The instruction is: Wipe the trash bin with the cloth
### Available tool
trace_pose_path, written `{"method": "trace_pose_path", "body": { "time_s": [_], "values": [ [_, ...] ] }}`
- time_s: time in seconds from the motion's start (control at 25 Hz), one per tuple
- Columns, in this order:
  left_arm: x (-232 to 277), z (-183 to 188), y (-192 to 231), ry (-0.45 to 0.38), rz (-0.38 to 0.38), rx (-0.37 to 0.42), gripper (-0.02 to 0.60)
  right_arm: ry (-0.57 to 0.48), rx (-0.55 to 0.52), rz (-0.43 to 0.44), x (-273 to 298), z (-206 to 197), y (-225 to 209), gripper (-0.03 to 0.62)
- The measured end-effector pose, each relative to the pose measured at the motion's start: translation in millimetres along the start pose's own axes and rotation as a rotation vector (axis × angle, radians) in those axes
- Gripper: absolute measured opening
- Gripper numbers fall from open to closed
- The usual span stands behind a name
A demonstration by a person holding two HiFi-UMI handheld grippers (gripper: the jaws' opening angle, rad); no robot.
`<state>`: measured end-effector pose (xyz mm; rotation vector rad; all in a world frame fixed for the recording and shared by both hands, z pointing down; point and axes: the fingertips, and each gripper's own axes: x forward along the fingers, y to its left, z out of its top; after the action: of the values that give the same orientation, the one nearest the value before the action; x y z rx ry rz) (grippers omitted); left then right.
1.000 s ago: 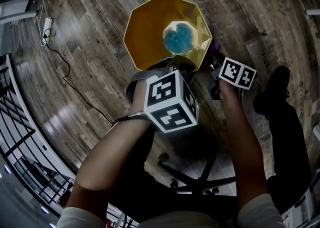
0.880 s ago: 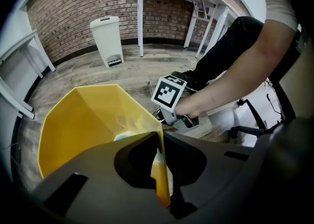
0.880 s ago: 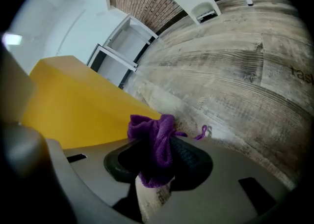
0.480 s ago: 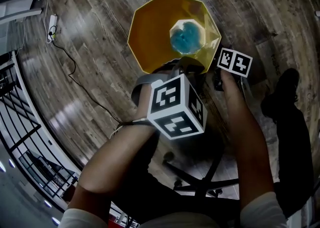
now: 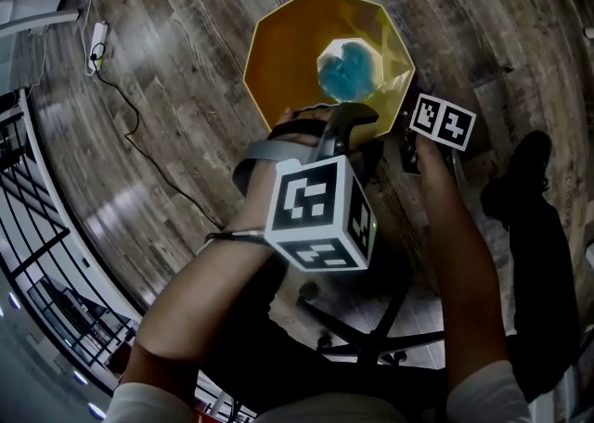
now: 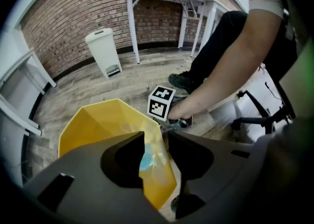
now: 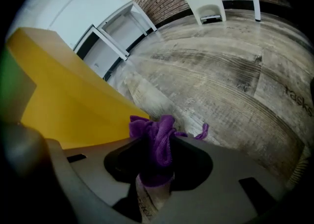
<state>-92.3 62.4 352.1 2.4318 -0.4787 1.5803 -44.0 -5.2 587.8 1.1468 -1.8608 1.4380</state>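
Note:
The yellow eight-sided trash bin (image 5: pixel 288 50) stands on the wood floor with a blue crumpled thing (image 5: pixel 348 69) at its bottom. My left gripper (image 5: pixel 345 124) is at the bin's near rim. In the left gripper view its jaws (image 6: pixel 156 139) have just been opening and now stand apart on either side of the yellow wall (image 6: pixel 98 125), not pressing it. My right gripper (image 7: pixel 156 149) is shut on a bunched purple cloth (image 7: pixel 158 137), low beside the bin's outer wall (image 7: pixel 64 100). Only its marker cube (image 5: pixel 443 122) shows in the head view.
A white pedal bin (image 6: pixel 104 51) and a white table (image 6: pixel 162 2) stand by the brick wall. A power strip with cable (image 5: pixel 97 41) lies at the left, beside a black railing (image 5: pixel 37 254). A chair base (image 5: pixel 371 338) and a shoe (image 5: pixel 520 166) are near.
The left gripper's jaws have spread apart at the bin's rim, where they were shut before. The right gripper has sunk a little beside the bin.

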Motion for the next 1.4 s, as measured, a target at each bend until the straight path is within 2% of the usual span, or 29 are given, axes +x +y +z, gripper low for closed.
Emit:
{"method": "trace_pose_path", "body": {
  "time_s": [0.08, 0.2, 0.32, 0.44, 0.56, 0.64, 0.68, 1.04, 1.24, 1.4],
  "values": [
    [-10.6, -12.5, -2.5, 0.025, 0.003, 0.078, 0.154, -0.043, 0.023, 0.038, -20.3, 6.7, 3.5, 0.131],
    [-19.7, -39.0, -9.8, 0.081, -0.029, 0.146, 0.161, -0.102, 0.060, 0.099, -55.0, 14.2, 9.4, 0.130],
    [-24.0, -63.8, -16.2, 0.150, -0.063, 0.184, 0.161, -0.147, 0.089, 0.150, -87.1, 16.6, 17.2, 0.130],
    [-17.5, -85.5, -11.9, 0.226, -0.044, 0.189, 0.160, -0.200, 0.142, 0.215, -114.7, 16.4, 29.0, 0.132],
    [-6.5, -92.0, -9.2, 0.240, -0.039, 0.156, 0.153, -0.238, 0.192, 0.291, -134.7, 16.1, 43.4, 0.130],
    [-2.9, -89.3, -10.4, 0.229, -0.049, 0.131, 0.069, -0.249, 0.204, 0.331, -143.8, 17.0, 53.6, 0.132],
    [-2.0, -86.9, -11.5, 0.224, -0.058, 0.121, 0.060, -0.252, 0.205, 0.348, -147.9, 18.0, 58.1, 0.132],
    [9.7, -59.5, -16.3, 0.161, -0.108, -0.047, 0.044, -0.306, 0.178, 0.448, -180.0, 41.3, 90.1, 0.132],
    [15.4, -47.8, -9.8, 0.139, -0.101, -0.143, 0.044, -0.350, 0.147, 0.496, -198.1, 56.4, 105.2, 0.132],
    [18.8, -40.4, -4.4, 0.128, -0.091, -0.183, 0.044, -0.367, 0.148, 0.527, -201.0, 61.6, 114.5, 0.132]
  ]
}}
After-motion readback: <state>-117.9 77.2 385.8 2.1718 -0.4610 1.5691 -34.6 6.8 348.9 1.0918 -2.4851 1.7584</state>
